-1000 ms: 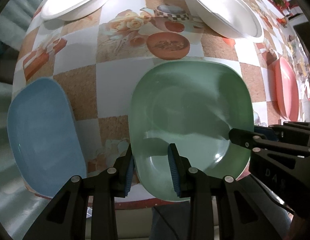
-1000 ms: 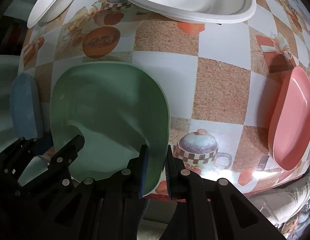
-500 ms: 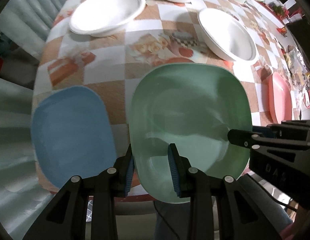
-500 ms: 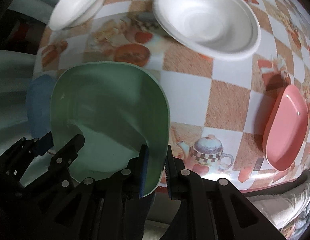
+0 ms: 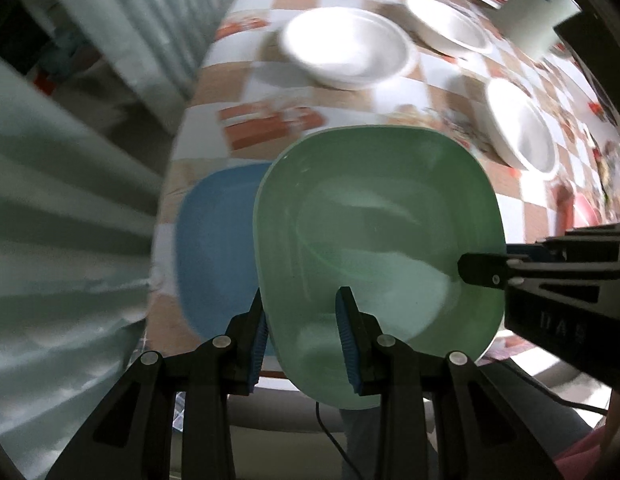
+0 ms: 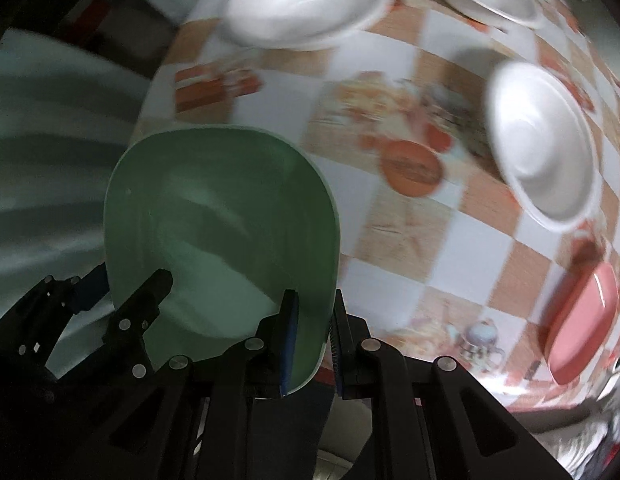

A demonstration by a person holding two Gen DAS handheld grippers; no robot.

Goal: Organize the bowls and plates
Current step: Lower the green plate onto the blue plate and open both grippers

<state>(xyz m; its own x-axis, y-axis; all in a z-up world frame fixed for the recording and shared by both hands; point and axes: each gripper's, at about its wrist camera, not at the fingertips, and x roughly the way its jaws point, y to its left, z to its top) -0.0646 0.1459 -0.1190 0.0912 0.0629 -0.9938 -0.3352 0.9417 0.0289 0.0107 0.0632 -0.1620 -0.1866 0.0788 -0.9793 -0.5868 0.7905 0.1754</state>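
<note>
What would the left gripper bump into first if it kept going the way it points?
The green plate it already grips. Past that, probably the blue plate on the table, though depth is hard to judge.

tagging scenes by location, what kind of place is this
Most likely a home dining or kitchen table. A checkered tablecloth printed with fruit and teapots covers it, white bowls sit on it beside a blue plate and a pink plate, and curtain-like fabric hangs beside it.

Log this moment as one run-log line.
left gripper: shut on green plate | right gripper: shut on its opposite rim | plate: held above table, overlapping blue plate in view
</note>
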